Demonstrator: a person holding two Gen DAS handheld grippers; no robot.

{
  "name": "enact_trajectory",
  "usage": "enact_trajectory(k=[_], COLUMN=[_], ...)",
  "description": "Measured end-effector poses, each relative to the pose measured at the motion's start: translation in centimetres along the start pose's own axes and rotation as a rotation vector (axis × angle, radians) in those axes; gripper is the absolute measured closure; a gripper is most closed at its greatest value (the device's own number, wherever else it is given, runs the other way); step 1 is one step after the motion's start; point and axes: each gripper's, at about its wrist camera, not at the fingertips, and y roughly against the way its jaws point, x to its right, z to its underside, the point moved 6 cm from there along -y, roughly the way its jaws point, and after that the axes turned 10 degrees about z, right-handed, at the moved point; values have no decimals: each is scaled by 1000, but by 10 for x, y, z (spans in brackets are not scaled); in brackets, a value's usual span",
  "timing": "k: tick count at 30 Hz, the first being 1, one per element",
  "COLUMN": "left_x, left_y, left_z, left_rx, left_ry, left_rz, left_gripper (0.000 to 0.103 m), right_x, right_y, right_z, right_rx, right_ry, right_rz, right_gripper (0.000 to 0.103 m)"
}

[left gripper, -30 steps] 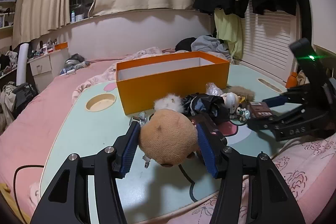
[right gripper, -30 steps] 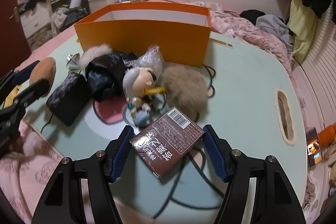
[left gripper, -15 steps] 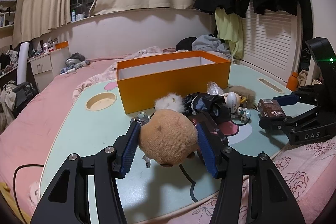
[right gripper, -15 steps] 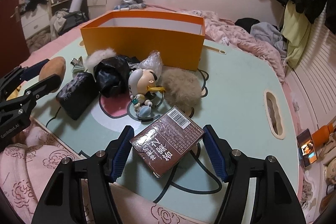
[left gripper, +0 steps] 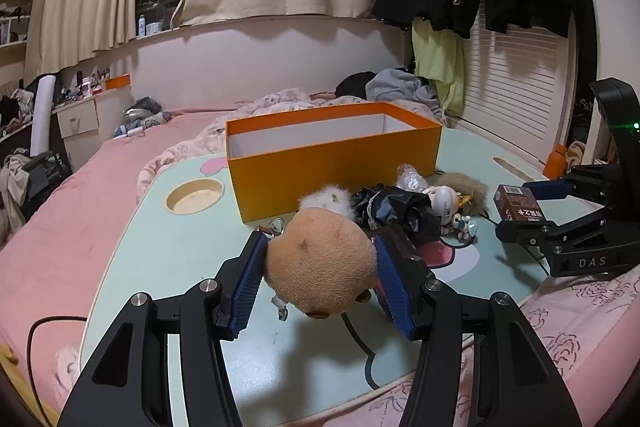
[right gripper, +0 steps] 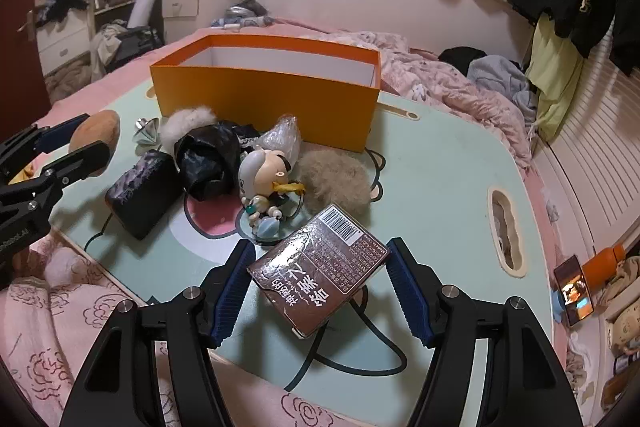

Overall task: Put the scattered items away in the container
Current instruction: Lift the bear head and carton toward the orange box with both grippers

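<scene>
My left gripper point(left gripper: 320, 279) is shut on a tan plush toy point(left gripper: 322, 263), held above the near part of the pale green table point(left gripper: 168, 251). My right gripper point(right gripper: 320, 291) is shut on a brown printed box point(right gripper: 320, 273), held above the table's near right side; it also shows in the left wrist view point(left gripper: 518, 207). The open orange box point(left gripper: 332, 151) stands at the far side of the table point(right gripper: 436, 163), also in the right wrist view point(right gripper: 264, 89). Its inside shows white walls.
In front of the orange box lie a white fluffy ball point(right gripper: 188, 121), a black bag point(right gripper: 212, 157), a dark pouch point(right gripper: 142, 193), a small figurine point(right gripper: 266, 175), a brown fur ball point(right gripper: 336, 181), crinkled plastic point(right gripper: 282, 137) and a metal cone point(right gripper: 146, 129). A black cable point(right gripper: 360, 355) runs under my right gripper.
My right gripper has lifted the brown box up and back toward the near edge of the table. The left gripper with the plush toy has barely moved.
</scene>
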Motion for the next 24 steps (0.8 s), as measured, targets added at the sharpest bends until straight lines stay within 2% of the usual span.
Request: enact_trajectory(k=[9,13,16,19,24], left_x=[-3,-6,-10,-17,-43], left_y=[3,-2,-12,-36,-86], left_z=[-20,-52,-86,-118,-133], left_rx=[27,58,93,96,31], left_ry=[24,47,53,41,139], left_rz=[30,75,93,88,97], left_gripper=[47,47,47,47,47], right_x=[4,10,15,15,9], right_y=[6,2,-8,-19,-48], right_z=[-14,-41,-68,-100,-136], right_rx=[25,45,55,70,65], right_ry=[-35,-67,-67,-77,-56], right_rz=[-28,-80,-63,-79,-65], right_gripper=[36,36,36,36,36])
